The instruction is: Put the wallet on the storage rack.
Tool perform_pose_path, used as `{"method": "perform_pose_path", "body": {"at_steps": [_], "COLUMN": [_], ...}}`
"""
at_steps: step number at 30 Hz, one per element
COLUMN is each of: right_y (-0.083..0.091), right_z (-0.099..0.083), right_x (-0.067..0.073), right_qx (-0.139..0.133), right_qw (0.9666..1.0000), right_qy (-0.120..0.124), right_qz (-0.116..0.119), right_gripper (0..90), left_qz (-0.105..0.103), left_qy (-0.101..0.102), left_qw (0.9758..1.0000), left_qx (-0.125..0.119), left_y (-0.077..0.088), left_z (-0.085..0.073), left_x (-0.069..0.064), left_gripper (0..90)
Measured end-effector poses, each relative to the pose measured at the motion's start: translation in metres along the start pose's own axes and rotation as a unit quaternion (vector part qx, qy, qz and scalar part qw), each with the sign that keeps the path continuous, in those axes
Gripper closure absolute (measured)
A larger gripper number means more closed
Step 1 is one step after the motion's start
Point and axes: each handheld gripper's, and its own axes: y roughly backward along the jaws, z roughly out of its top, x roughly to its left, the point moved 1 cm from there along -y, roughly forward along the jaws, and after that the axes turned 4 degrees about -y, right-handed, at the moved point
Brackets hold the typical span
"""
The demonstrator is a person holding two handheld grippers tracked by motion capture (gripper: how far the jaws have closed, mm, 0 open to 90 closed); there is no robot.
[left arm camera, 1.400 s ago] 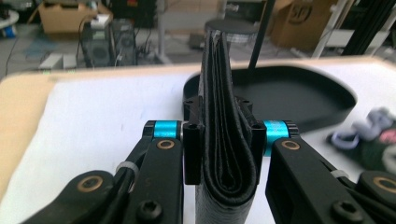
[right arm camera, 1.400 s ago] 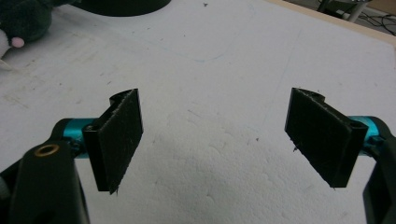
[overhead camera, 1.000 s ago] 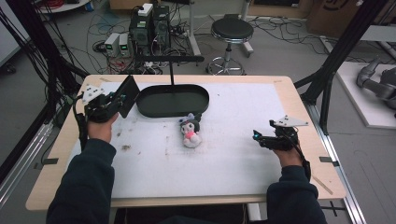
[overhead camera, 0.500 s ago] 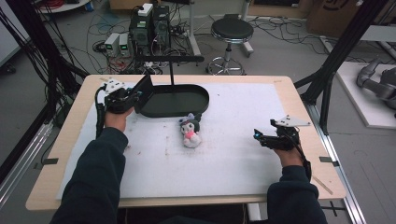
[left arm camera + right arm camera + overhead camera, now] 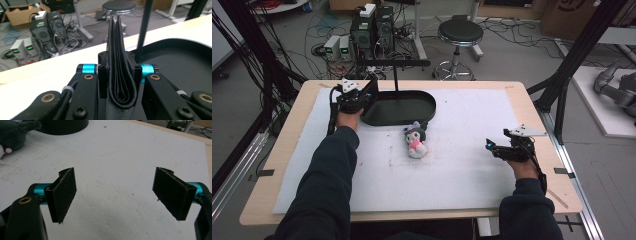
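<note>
On one table (image 5: pixel 532 107): left tongs (image 5: pixel 120 45) clamp—perhaps—one wallet (image 5: pixel 117 75); right tongs (image 5: pixel 115 192) gape empty.

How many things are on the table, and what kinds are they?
Black tray: 1
Plush toy: 1
Black wallet, held in the left gripper: 1
Total: 3

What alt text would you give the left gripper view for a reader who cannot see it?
The left tongs are shut on a folded black wallet, held upright between the jaws. Behind lie the white table cover and a black oval tray at right, with a stool and computers on the floor beyond.
</note>
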Motion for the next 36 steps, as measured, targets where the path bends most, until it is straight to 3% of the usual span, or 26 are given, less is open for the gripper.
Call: {"method": "perform_pose_path", "body": {"at_steps": [5,8,14,19,25,31,36], "right_y": [0.0,0.0,0.001,0.001,0.001,0.001,0.0], "right_z": [0.0,0.0,0.0,-0.001,0.0,0.0,-0.001], "right_x": [-0.001,0.0,0.0,0.0,0.0,0.001,0.001], "right_qx": [0.001,0.001,0.001,0.001,0.0,0.004,0.005], "right_qw": [1.0,1.0,1.0,1.0,1.0,0.9999,0.9999], "right_qy": [0.001,0.0,0.001,0.001,0.001,0.004,0.005], "right_qz": [-0.001,0.0,0.001,0.003,0.008,0.012,0.012], "right_gripper": [19.4,19.4,19.4,19.4,19.4,19.4,19.4], "left_qz": [0.011,0.0,-0.027,-0.041,-0.079,-0.098,-0.086], "left_qy": [-0.011,-0.012,0.013,0.024,0.07,0.088,0.065], "left_qw": [0.9998,0.9996,0.9992,0.9986,0.994,0.9909,0.9928], "left_qx": [0.013,0.027,0.027,0.023,0.029,0.027,0.053], "left_y": [-0.011,-0.014,-0.008,0.001,0.0,-0.006,-0.015], "left_z": [-0.004,-0.008,-0.002,0.001,-0.008,-0.011,-0.019], "left_x": [-0.002,-0.007,-0.014,-0.018,-0.019,-0.022,-0.028], "left_gripper": [75.7,75.0,58.6,55.5,56.1,55.4,53.9]}}
